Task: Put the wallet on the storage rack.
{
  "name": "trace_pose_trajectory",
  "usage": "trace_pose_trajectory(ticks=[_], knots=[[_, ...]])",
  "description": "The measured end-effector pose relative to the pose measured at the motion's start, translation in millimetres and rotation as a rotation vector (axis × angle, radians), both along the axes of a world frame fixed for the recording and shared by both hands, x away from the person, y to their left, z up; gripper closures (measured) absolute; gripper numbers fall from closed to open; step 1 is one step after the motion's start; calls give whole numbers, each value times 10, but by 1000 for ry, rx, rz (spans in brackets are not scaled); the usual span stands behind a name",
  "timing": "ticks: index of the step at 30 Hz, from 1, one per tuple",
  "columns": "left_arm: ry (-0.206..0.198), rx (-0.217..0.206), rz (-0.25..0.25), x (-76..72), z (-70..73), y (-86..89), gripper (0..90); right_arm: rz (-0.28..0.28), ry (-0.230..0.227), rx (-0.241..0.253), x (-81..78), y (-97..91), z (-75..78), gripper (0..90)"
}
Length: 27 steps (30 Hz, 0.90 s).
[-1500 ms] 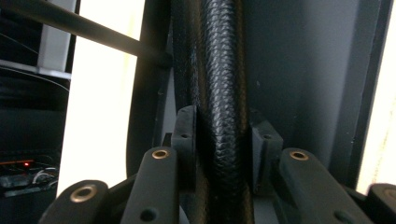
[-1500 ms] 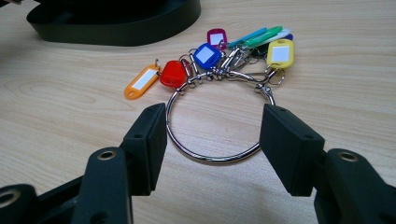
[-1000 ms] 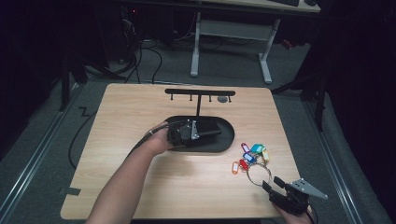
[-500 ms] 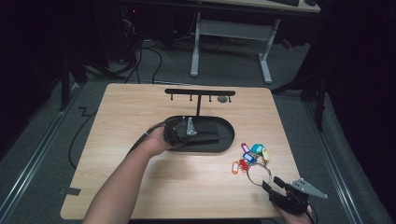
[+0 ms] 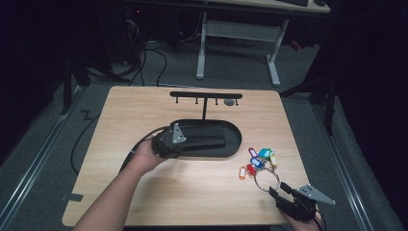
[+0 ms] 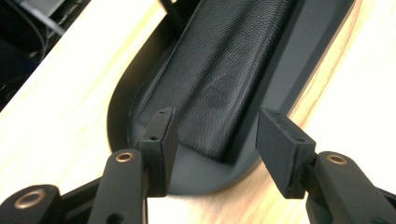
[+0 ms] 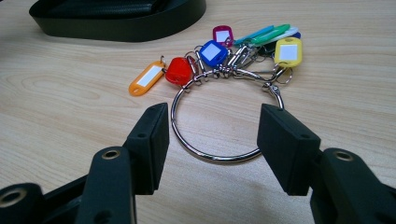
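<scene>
Your left gripper (image 5: 169,140) sits at the near-left end of the black oval tray (image 5: 235,147), its fingers (image 6: 158,140) apart and just opened wider, with the black leather case (image 6: 219,79) in the tray ahead of them, nothing gripped. Your right gripper (image 5: 279,191) waits at the tabletop's (image 5: 192,187) near-right corner; its fingers (image 7: 149,140) have just been closing, yet stand apart either side of the key ring (image 7: 224,121), whose coloured tags (image 7: 212,53) fan out beyond, beside the tray.
</scene>
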<state>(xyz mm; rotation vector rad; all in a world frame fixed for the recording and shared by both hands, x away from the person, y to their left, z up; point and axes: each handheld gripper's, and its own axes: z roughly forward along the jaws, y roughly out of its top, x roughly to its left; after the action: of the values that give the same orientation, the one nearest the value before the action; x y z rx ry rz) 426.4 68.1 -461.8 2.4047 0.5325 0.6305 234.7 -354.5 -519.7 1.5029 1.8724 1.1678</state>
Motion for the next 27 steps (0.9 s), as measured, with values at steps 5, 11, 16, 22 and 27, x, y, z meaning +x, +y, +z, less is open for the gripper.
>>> trace_pose_trajectory(ticks=[5, 11, 16, 22, 27], knots=[[-2, -59, 37, -167, -51, 184, 488, 3, 1, 7, 3, 2, 10, 443], [14, -124, 68, -372, -182, 378, 481, 9, 5, 2, 3, 19, 9, 444], [44, -151, 113, -525, -281, 489, 473, 10, 5, 1, 2, 23, 8, 443], [60, -255, 159, -800, -272, 658, 461, 11, -2, -7, -3, 23, 8, 438], [118, -334, 198, -1051, -342, 836, 451, 9, 1, -6, -5, 20, 7, 437]])
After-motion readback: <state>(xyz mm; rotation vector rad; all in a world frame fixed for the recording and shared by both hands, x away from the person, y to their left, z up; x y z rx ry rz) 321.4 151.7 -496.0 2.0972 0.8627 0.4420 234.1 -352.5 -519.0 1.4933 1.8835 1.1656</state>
